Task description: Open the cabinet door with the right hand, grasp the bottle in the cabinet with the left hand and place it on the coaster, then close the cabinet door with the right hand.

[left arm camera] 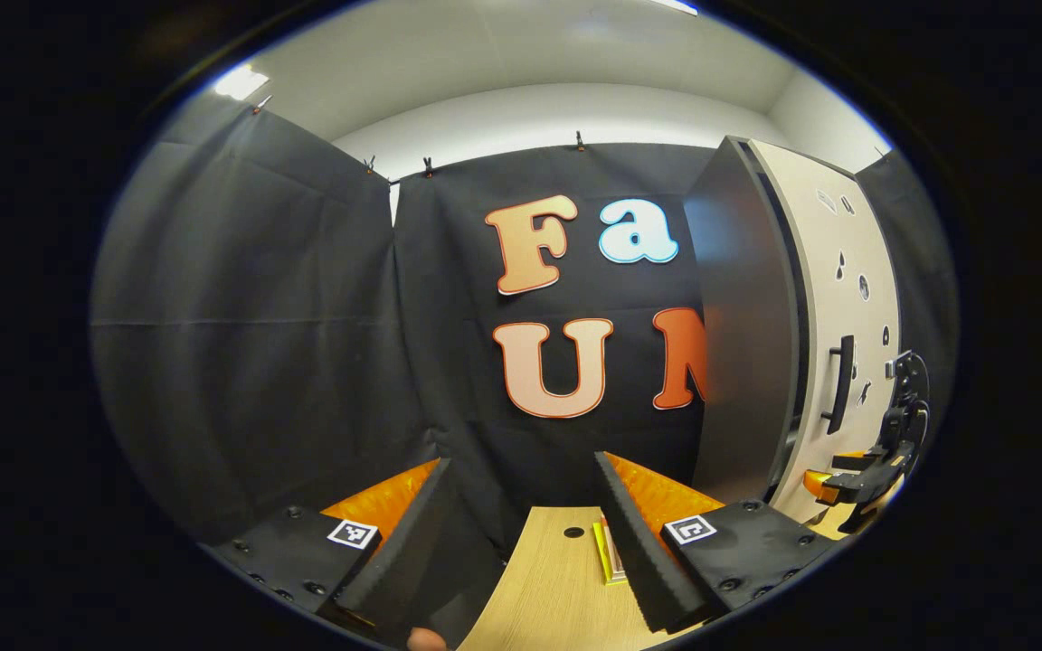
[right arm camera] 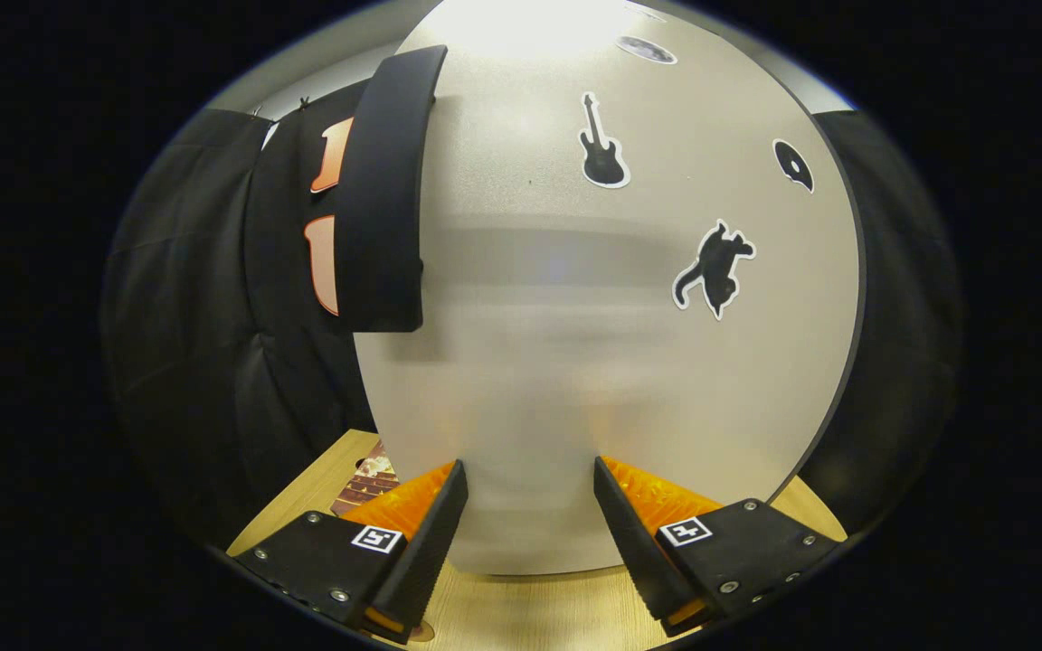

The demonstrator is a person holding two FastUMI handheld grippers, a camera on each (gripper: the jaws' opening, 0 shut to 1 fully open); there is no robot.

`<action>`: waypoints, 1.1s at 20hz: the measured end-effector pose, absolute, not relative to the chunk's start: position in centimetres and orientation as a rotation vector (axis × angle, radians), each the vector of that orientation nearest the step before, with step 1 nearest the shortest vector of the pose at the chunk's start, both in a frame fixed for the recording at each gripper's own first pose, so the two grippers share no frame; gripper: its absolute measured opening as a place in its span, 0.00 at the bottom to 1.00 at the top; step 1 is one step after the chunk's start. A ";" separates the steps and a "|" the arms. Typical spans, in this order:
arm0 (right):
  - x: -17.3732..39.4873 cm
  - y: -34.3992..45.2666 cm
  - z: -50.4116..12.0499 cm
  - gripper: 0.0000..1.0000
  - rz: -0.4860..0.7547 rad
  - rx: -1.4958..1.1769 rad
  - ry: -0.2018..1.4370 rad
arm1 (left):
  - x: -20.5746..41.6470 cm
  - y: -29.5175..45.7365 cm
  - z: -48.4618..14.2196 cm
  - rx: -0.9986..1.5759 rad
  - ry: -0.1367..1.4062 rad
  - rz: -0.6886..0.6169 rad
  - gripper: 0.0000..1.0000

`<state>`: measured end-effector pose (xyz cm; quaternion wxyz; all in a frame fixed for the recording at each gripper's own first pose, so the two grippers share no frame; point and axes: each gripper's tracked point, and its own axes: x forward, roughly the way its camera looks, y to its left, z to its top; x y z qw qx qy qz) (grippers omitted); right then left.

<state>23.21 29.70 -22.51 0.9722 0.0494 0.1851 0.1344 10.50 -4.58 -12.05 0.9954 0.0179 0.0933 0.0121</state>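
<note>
**Both tongs open, door not yet pulled**

Nearest to us in the left gripper view, our left gripper (left arm camera: 521, 533) hangs over the table (left arm camera: 548, 588) with its jaws spread wide and nothing between them. We judge it is held back here, low and clear of the door's swing, so it can go in for the bottle once the way is open. Just beyond its fingers a flat, yellow-edged square (left arm camera: 610, 553) lies on the table; it may be the coaster, but the right finger covers part of it and we cannot be sure.

In the right gripper view, our right gripper (right arm camera: 525, 520) is also spread and empty, its fingers aimed straight at the door (right arm camera: 593, 316), which stands close in front. The handle (right arm camera: 385, 190) runs upright along the door's left edge, above and to the left of the fingers, so we judge the gripper must rise and shift left to reach it.

Farther off in the left gripper view, the cabinet (left arm camera: 747, 344) stands at the table's right end, its door looking shut or nearly so. The bottle must be behind that door; we cannot see it.
</note>
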 end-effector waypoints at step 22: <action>21.9 22.9 -15.8 0.86 0.169 0.063 0.295 | 10.1 -0.6 -9.8 0.041 0.156 0.079 0.99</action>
